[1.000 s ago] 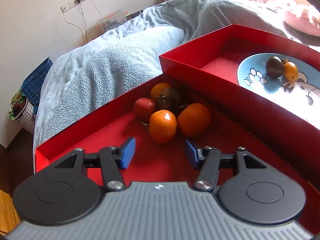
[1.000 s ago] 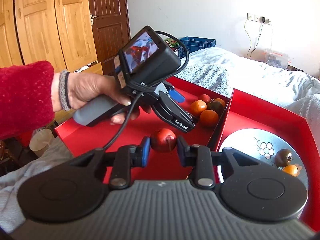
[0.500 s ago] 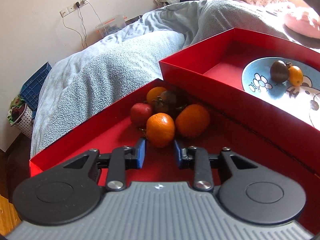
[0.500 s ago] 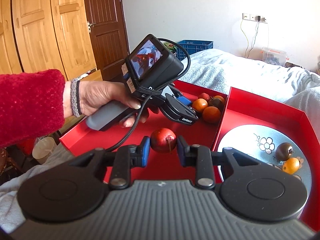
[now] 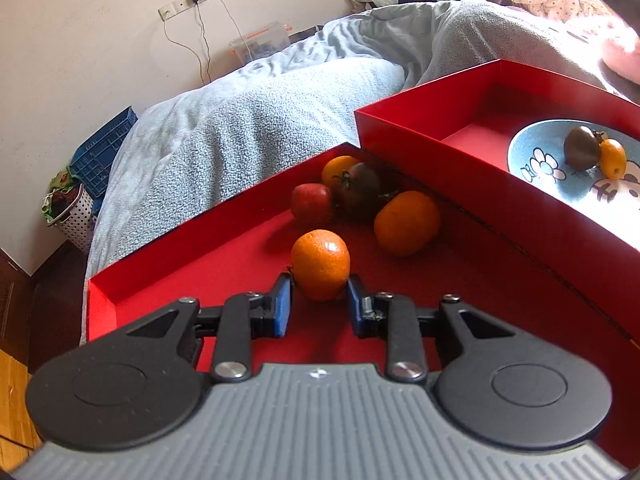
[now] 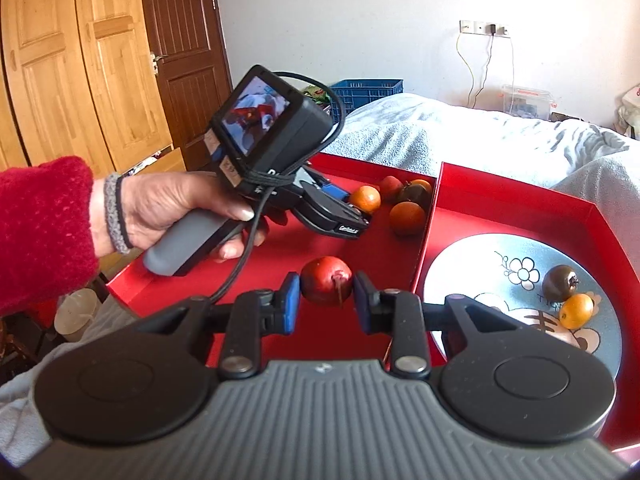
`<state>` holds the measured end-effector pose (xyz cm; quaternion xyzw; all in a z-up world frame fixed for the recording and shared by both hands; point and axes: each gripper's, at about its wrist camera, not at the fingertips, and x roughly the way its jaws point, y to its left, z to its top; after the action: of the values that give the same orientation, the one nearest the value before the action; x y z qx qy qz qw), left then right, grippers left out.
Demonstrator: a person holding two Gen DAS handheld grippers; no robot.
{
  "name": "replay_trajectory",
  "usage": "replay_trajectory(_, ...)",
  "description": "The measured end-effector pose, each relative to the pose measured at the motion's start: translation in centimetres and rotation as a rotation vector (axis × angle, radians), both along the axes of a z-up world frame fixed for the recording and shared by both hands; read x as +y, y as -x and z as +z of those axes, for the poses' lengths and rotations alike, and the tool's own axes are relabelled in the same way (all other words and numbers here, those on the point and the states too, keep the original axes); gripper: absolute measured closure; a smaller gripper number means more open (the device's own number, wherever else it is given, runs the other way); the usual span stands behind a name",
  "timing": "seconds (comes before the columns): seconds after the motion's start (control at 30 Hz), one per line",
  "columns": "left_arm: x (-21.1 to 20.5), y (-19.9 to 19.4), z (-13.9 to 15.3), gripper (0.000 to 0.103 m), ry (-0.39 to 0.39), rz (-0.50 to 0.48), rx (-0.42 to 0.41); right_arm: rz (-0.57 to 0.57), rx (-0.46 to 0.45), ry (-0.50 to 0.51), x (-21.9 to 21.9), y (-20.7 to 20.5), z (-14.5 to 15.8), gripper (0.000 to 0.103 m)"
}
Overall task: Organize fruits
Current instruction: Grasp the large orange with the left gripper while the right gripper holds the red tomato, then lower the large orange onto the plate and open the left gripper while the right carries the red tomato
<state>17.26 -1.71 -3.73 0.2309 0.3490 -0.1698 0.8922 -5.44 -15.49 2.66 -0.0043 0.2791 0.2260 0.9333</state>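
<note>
Two red boxes (image 6: 516,200) fill mid-frame. At right, the blue plate (image 6: 472,272) holds only two small fruits; four more wait upper centre, so most sorting remains, I judge. My left gripper (image 5: 319,304) has just closed on an orange (image 5: 320,264); my right gripper (image 6: 326,304) grips a red fruit (image 6: 326,286), centre.

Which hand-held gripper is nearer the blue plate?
Right. The right hand-held gripper, holding a red fruit, sits beside the blue plate; the left hand-held gripper is farther, clamping an orange.
</note>
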Motion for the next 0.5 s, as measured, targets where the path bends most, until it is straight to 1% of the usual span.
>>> replay_trajectory(0.17, 1.4, 2.2, 1.2, 0.069, 0.037, 0.058, -0.005, -0.034, -0.039, -0.013, -0.2, 0.9, -0.5, 0.071)
replay_trajectory(0.27, 2.0, 3.9, 1.8, 0.069, 0.041, 0.089, -0.016, -0.049, -0.054, -0.003, -0.1, 1.5, -0.9, 0.071)
replay_trajectory(0.37, 2.3, 5.7, 2.4, 0.069, 0.043, 0.122, -0.031, -0.057, -0.056, -0.015, -0.3, 1.9, -1.2, 0.071)
replay_trajectory(0.43, 2.6, 7.0, 2.9, 0.069, 0.061, 0.149, -0.040, -0.057, -0.056, -0.015, -0.1, 2.4, -1.4, 0.071)
replay_trajectory(0.5, 2.8, 8.2, 3.3, 0.069, 0.096, 0.173, -0.042, -0.050, -0.057, -0.016, 0.1, 2.8, -1.5, 0.071)
